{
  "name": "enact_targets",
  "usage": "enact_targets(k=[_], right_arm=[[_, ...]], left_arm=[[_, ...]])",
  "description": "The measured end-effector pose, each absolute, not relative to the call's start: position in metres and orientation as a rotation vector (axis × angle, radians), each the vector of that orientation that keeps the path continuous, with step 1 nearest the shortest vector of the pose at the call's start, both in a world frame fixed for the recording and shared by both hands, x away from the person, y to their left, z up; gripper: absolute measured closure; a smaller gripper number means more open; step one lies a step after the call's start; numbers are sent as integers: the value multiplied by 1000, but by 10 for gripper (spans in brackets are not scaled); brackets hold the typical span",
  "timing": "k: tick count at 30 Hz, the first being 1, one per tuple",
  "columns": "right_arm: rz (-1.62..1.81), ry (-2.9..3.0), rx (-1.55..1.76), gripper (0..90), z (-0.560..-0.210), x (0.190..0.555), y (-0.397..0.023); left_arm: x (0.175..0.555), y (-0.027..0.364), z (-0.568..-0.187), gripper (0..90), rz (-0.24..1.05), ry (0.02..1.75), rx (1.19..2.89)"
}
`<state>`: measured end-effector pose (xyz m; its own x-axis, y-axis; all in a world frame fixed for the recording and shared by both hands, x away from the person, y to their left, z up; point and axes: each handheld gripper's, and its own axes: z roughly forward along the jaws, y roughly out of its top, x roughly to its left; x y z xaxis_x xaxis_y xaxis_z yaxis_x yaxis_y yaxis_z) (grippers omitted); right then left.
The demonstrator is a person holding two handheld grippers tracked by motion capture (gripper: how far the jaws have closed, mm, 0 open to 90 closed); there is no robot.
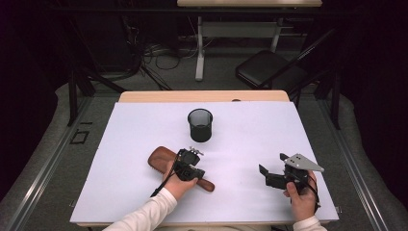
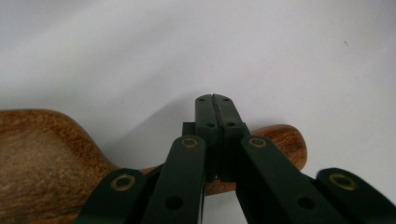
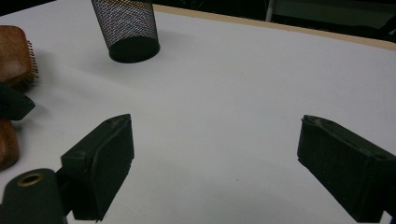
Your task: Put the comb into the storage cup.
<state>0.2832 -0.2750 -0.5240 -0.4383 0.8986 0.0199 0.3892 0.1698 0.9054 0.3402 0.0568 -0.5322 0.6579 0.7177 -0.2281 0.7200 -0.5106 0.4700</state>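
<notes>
A brown wooden hairbrush lies on the white sheet, head to the left and handle toward the lower right. My left gripper hangs just over the handle. In the left gripper view its jaws are shut pad to pad, nothing between them, with the hairbrush running behind and below them. My right gripper rests at the right of the sheet. Its jaws stand wide open over bare sheet. The right gripper view shows the hairbrush's bristled head at far left.
A black mesh cup stands upright near the middle of the sheet, beyond the hairbrush; the same mesh cup is at top left in the right gripper view. The wooden table edge runs along the far side. A folding chair stands beyond the table.
</notes>
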Motion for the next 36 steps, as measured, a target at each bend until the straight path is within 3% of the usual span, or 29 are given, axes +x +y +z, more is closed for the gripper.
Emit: enact_targets(k=[36], right_arm=[[1233,1919,1227,110,-525,283,-274]], left_arm=[[301,114,-535,900,55,1128,2355]])
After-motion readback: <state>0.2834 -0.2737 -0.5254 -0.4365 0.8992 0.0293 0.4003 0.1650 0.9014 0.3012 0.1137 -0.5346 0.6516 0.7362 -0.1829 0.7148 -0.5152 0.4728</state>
